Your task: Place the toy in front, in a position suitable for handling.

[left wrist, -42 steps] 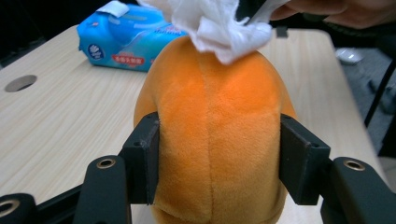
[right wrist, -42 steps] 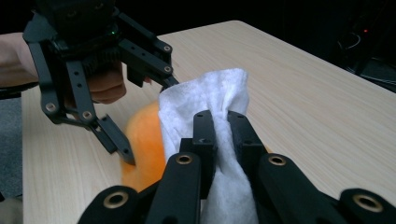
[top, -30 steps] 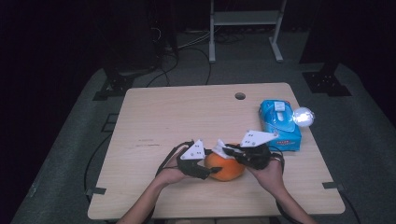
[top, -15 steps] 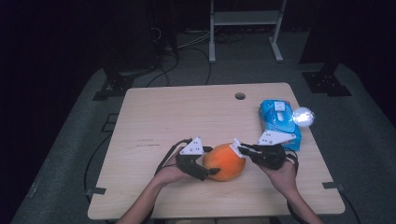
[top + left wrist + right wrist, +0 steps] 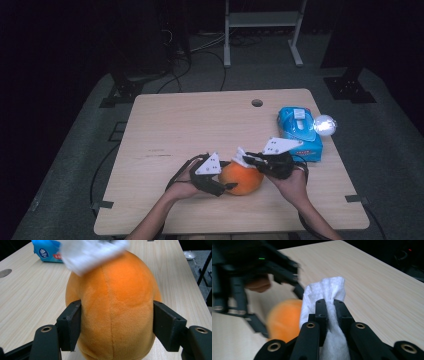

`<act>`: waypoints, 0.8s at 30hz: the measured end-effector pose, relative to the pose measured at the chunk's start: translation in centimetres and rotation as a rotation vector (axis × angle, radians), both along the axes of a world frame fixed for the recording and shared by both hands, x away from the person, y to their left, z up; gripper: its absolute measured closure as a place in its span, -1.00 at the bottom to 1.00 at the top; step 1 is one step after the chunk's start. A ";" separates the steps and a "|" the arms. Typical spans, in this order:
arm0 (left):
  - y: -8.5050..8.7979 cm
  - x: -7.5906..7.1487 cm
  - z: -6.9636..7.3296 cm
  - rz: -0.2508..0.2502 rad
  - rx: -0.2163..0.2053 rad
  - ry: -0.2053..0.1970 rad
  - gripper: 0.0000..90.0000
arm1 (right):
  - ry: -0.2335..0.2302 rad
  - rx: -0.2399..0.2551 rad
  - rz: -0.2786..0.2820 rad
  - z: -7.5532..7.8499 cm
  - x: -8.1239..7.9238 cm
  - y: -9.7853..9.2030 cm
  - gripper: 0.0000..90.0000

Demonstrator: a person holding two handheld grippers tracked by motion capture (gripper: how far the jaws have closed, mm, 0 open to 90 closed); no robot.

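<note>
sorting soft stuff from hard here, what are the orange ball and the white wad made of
Orange ball: plush fabric by the look, matte and fuzzy, with a stitched seam down its middle. White wad: probably a tissue or nonwoven wipe, thin, crumpled, slightly textured.

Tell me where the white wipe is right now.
The white wipe is pinched in the right gripper, touching the top of the orange plush toy near the table's front edge, left of the blue wipes pack.

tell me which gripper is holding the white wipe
The right gripper: its jaws pinch the white wipe, while the left gripper clamps the orange plush.
</note>
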State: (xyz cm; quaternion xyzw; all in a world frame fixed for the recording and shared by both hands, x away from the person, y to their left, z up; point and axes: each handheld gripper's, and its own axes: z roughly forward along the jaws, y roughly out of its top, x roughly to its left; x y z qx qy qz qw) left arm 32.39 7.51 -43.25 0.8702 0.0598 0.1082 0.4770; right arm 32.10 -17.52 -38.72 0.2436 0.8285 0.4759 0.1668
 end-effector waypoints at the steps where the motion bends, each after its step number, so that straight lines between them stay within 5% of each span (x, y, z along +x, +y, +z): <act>1: 0.1 0.0 0.0 -0.006 0.005 -0.001 -0.31 | 0.007 0.006 -0.014 -0.2 0.4 -0.6 0.82; 8: 0.2 0.1 -0.3 -0.013 -0.011 0.015 -0.31 | 0.121 0.089 -0.093 -2.1 2.4 -4.1 0.82; 18: 0.0 -0.2 -0.3 -0.030 0.006 -0.005 -0.33 | 0.093 0.073 -0.062 -1.5 1.9 -3.2 0.82; 24: 0.4 0.2 -0.3 -0.021 0.001 0.010 -0.33 | 0.130 0.079 -0.084 -2.1 2.4 -4.5 0.82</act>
